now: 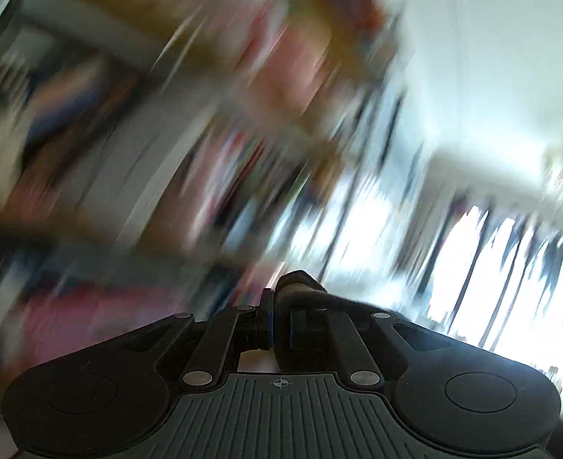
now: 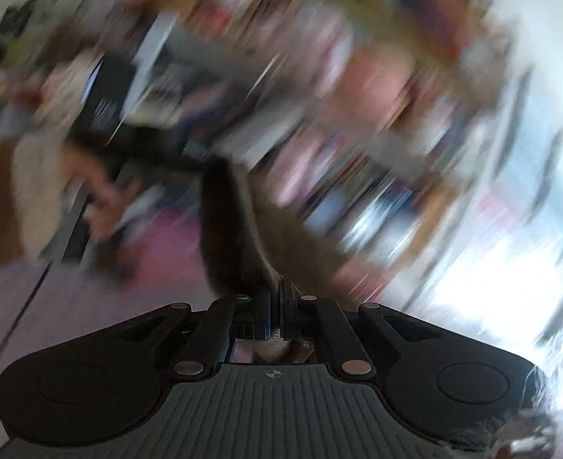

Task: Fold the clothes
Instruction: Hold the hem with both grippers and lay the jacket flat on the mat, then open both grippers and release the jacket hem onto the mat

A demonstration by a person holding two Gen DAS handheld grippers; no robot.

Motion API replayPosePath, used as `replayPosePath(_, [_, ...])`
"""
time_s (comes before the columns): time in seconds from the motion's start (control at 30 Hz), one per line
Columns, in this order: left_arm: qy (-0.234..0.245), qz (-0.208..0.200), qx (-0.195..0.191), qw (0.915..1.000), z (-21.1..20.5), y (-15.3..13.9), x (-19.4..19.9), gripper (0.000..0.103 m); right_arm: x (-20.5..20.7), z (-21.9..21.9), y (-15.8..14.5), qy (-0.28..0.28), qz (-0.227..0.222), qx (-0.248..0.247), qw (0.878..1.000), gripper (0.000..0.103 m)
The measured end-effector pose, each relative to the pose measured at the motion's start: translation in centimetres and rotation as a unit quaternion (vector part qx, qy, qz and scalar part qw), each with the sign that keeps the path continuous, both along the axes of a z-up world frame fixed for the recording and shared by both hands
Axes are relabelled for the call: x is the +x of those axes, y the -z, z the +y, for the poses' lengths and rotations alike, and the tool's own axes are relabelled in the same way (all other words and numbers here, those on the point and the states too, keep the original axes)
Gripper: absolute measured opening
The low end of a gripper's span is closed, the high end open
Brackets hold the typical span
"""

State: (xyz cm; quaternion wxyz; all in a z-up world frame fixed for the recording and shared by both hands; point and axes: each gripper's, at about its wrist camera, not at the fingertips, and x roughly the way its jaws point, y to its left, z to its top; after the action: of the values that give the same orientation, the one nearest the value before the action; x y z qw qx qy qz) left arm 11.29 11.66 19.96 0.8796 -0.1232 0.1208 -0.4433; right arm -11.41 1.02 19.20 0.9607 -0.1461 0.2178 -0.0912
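My left gripper is clamped on a bunch of dark fuzzy garment at lower centre; my right gripper pinches the same brown-grey cloth. I judge I hold both ends aloft to stretch it. In the right view its long axis runs from the jaws up toward mid-frame. The room beyond is smeared with blur

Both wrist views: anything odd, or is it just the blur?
Mostly motion blur. Both grippers, left gripper and right gripper, are shut on the dark garment, which hangs bunched, not flat. Nothing looks damaged.
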Motion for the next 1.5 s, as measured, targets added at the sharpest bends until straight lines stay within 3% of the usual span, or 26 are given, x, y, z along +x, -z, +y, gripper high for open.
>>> replayPosePath(0.07, [-0.015,0.037,0.043,0.9982,1.0,3.9,0.3,0.008,2.3,0.8,6.1,-0.016,0.087,0.07,0.994,0.004])
replayPosePath(0.13, [-0.03,0.074,0.087,0.993,2.0,7.8,0.6,0.008,4.2,1.8,11.8,-0.022,0.168,0.13,0.977,0.004])
replayPosePath(0.2, [-0.046,0.111,0.13,0.9843,2.9,11.7,0.9,0.008,5.1,3.1,15.1,-0.034,0.216,0.153,0.964,0.004])
replayPosePath(0.4, [-0.089,0.214,0.25,0.9402,5.8,22.9,1.9,0.008,6.6,5.6,16.6,-0.047,0.248,0.195,0.948,0.004])
replayPosePath(0.53, [-0.129,0.223,0.227,0.939,8.1,22.1,3.5,0.012,6.4,7.8,16.3,-0.049,0.228,0.236,0.943,0.006])
replayPosePath(0.6, [-0.142,0.233,0.227,0.9349,8.9,22.2,3.5,0.014,6.3,9.3,16.0,-0.06,0.216,0.234,0.946,0.017])
replayPosePath(0.63, [-0.148,0.238,0.227,0.9327,9.3,22.2,3.5,0.017,6.3,10.0,15.8,-0.068,0.214,0.226,0.948,0.031])
replayPosePath(0.67, [-0.155,0.242,0.228,0.9305,9.8,22.2,3.3,0.026,5.9,10.0,15.6,-0.073,0.21,0.223,0.949,0.038])
replayPosePath(0.7, [-0.16,0.243,0.232,0.9282,10.4,22.2,2.9,0.039,5.4,9.8,15.4,-0.075,0.206,0.223,0.95,0.038])
replayPosePath(0.77, [-0.169,0.246,0.23,0.9262,11.8,22.1,1.7,0.054,4.5,8.6,15.0,-0.069,0.201,0.241,0.947,0.038])
replayPosePath(0.87, [-0.18,0.254,0.216,0.9254,14.1,22.2,-0.3,0.056,2.8,5.5,14.5,-0.03,0.197,0.273,0.941,0.038])
replayPosePath(0.97, [-0.182,0.301,0.139,0.9258,16.1,22.5,-1.1,0.056,0.3,2.9,14.7,0.034,0.192,0.31,0.931,0.038])
replayPosePath(1.07, [-0.17,0.367,0.032,0.914,16.9,23.3,-0.7,0.06,-1.3,1.3,15.3,0.078,0.187,0.331,0.922,0.038])
replayPosePath(1.1, [-0.161,0.378,0.013,0.9115,16.5,23.6,-0.4,0.066,-1.8,0.7,15.4,0.093,0.186,0.338,0.918,0.038])
replayPosePath(1.17, [-0.144,0.396,-0.018,0.9068,15.7,24.0,0.0,0.068,-2.9,-0.3,15.8,0.123,0.183,0.351,0.91,0.038])
replayPosePath(1.23, [-0.144,0.376,0.002,0.9153,14.4,23.8,-0.3,0.059,-3.4,-0.3,15.6,0.129,0.181,0.349,0.91,0.038])
replayPosePath(1.3, [-0.142,0.361,0.023,0.9214,13.2,23.7,-0.5,0.011,-3.8,-0.1,15.5,0.129,0.179,0.346,0.912,0.038])
replayPosePath(1.4, [-0.145,0.382,0.052,0.9112,12.0,24.7,0.0,0.003,-4.1,0.0,15.6,0.134,0.177,0.348,0.911,0.036])
replayPosePath(1.5, [-0.161,0.393,0.047,0.9041,12.9,25.2,0.2,0.002,-2.8,0.1,15.7,0.141,0.177,0.345,0.911,0.036])
